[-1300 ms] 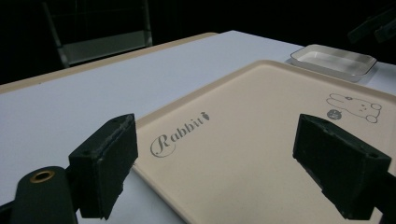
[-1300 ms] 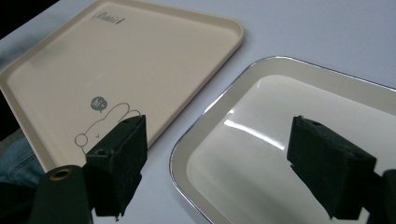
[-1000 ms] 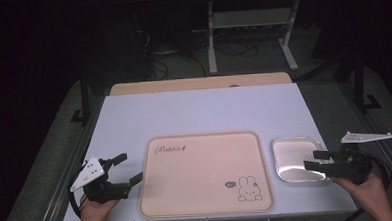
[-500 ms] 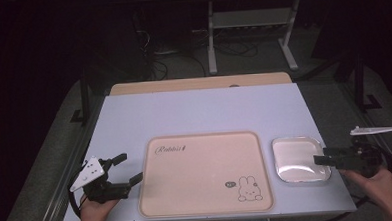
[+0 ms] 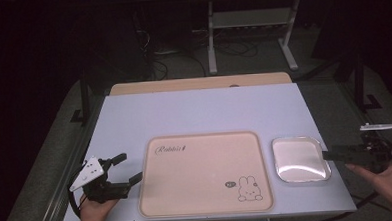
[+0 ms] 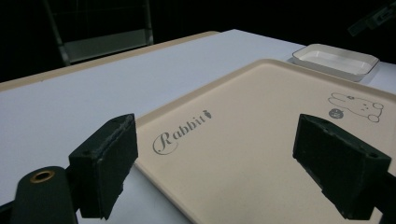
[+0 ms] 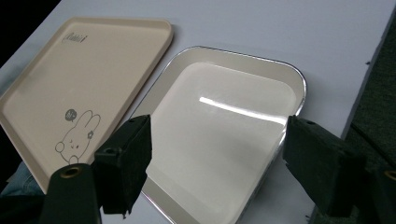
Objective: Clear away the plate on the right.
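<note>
1. I've drawn my right hand-held gripper (image 5: 331,154) back toward the counter's right edge. A second ago its jaws reached over the near right part of the silver dish (image 5: 300,158); in the high view their tips now sit just off that dish's right rim.
2. Its jaws, wide apart, have just been closing a little, with nothing pressed between them.
3. My right hand (image 5: 387,174) has slid outward too, past the counter's edge.
</note>
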Tool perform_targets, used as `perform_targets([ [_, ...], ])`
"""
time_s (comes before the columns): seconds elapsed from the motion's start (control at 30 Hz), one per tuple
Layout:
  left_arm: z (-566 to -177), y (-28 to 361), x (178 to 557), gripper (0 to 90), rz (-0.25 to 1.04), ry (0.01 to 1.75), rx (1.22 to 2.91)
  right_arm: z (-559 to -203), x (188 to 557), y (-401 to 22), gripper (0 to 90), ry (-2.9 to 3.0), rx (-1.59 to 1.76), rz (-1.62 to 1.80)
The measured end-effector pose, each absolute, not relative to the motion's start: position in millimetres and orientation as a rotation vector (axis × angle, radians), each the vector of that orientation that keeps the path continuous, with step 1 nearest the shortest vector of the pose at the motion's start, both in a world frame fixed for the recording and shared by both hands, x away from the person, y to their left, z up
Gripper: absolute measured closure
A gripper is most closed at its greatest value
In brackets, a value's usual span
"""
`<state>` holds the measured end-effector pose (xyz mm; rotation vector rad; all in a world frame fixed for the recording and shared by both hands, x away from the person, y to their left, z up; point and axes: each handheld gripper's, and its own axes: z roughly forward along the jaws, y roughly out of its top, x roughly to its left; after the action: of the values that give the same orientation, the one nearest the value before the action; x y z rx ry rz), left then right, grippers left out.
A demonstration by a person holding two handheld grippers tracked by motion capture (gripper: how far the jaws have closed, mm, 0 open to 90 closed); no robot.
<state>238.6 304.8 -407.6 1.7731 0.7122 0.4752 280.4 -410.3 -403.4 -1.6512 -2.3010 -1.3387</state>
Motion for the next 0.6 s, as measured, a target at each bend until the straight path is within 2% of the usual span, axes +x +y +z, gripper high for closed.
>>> perform_targets([
  [0.6,-408.3,306.2,239.6,13.7,0.475,0.722,1.771,-410.5,295.2,-426.3,35.5,-2.224,-1.726,-1.27],
])
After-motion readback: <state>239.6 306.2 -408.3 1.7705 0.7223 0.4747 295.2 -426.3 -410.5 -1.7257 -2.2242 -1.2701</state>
